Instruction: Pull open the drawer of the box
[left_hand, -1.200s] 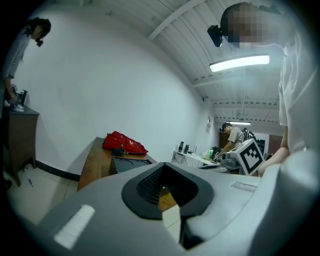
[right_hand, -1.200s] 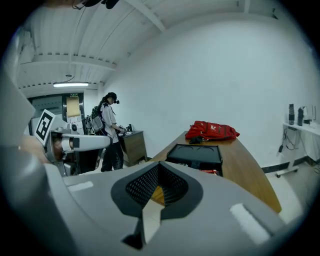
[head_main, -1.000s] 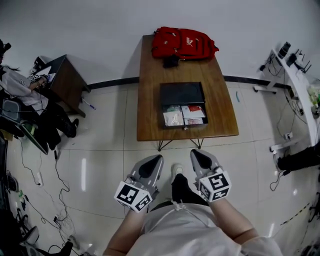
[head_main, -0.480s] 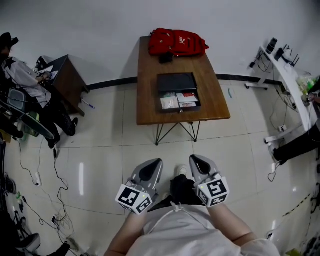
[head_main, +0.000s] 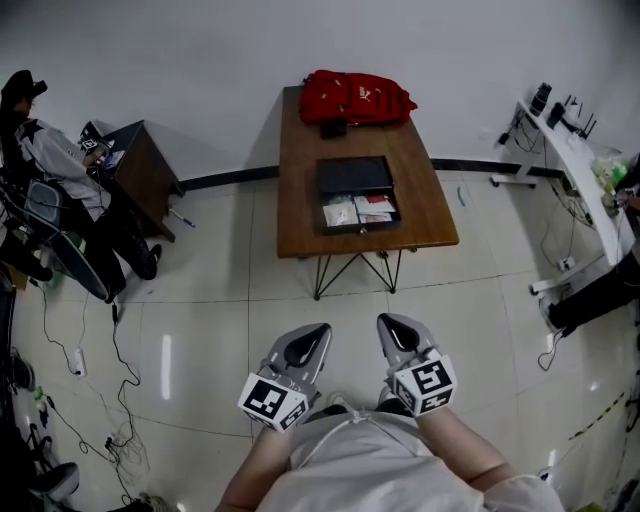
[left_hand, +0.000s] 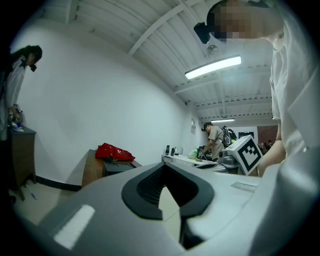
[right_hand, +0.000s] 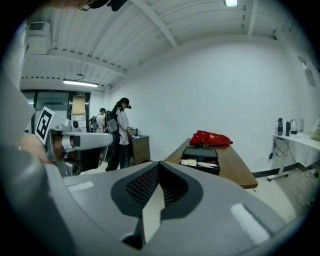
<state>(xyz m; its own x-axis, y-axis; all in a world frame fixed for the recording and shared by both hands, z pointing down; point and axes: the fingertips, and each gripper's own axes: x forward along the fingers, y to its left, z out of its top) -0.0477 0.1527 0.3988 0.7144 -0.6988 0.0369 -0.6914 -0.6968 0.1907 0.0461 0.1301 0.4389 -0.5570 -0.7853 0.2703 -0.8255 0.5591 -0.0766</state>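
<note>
A black box (head_main: 354, 177) sits on the wooden table (head_main: 300, 200) across the room, its drawer (head_main: 360, 212) standing pulled out toward me with papers and small packets inside. The right gripper view shows the box (right_hand: 201, 159) far ahead, and the left gripper view shows it (left_hand: 120, 166) far off too. My left gripper (head_main: 319, 329) and right gripper (head_main: 384, 321) hover side by side over the tiled floor in front of my body, well short of the table. Both are shut with nothing in them, as their own views show for the left gripper (left_hand: 167, 166) and right gripper (right_hand: 159, 165).
A red backpack (head_main: 356, 97) lies at the table's far end against the wall. A dark cabinet (head_main: 140, 170) and a seated person (head_main: 45, 150) are at the left, with cables (head_main: 60, 350) on the floor. A white desk (head_main: 575, 150) stands at the right.
The table and box have shrunk and slid farther up the head view as I backed away from them. Both grippers stayed shut and kept their place in front of me.
</note>
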